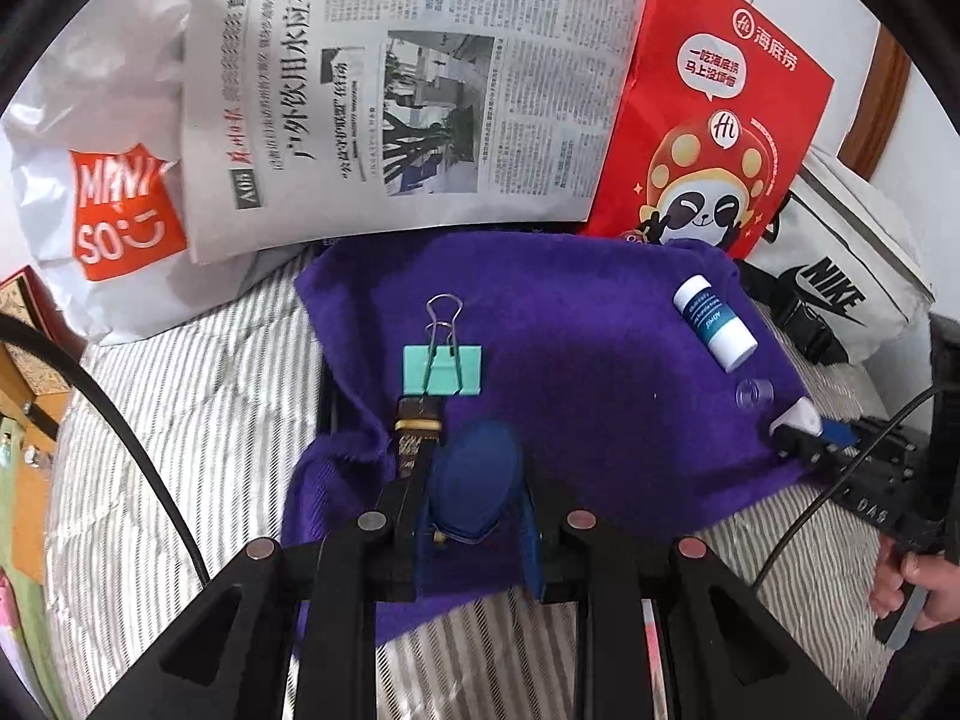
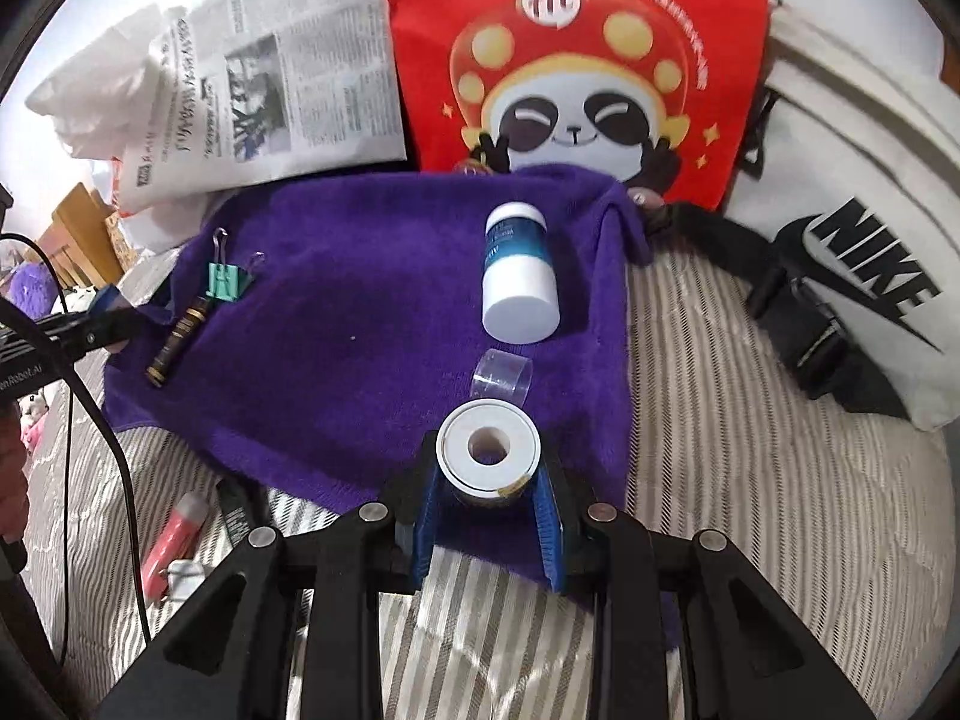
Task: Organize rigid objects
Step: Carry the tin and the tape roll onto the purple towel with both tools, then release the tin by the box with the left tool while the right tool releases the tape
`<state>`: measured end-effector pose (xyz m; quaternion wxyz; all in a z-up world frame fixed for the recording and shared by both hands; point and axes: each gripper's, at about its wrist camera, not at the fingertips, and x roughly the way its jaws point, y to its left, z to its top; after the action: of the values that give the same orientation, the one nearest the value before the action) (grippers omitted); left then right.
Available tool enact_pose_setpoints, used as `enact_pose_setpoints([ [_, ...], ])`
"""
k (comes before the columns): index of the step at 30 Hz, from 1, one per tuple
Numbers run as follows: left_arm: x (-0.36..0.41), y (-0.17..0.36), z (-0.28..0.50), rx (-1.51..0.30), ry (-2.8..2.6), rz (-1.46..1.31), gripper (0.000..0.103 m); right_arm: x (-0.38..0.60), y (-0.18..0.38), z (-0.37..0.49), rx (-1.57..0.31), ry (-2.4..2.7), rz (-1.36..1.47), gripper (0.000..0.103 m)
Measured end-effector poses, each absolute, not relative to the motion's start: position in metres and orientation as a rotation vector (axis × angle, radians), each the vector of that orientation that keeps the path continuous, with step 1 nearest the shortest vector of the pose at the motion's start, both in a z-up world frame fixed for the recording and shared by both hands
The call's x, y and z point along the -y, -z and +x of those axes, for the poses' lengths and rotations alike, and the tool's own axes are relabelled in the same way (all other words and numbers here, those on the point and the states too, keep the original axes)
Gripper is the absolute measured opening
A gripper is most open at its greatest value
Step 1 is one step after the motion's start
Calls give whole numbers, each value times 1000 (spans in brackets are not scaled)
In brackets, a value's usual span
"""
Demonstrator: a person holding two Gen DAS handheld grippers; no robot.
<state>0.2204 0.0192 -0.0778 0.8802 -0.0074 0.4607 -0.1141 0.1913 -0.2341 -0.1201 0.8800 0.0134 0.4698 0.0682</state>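
Two tongs over purple towel [image 2: 372, 276], right tongs [image 2: 487, 501] gripping tape roll [image 2: 487, 450]

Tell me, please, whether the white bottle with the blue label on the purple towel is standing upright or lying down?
Lying down. The bottle rests on its side on the purple towel, its flat round end facing the right wrist camera.
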Motion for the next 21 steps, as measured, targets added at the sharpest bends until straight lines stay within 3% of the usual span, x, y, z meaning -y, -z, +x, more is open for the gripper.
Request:
enact_pose_setpoints([
  [21, -12, 103, 255, -1008, 233, -7, 22, 224, 131, 214, -1068, -208, -25, 29],
])
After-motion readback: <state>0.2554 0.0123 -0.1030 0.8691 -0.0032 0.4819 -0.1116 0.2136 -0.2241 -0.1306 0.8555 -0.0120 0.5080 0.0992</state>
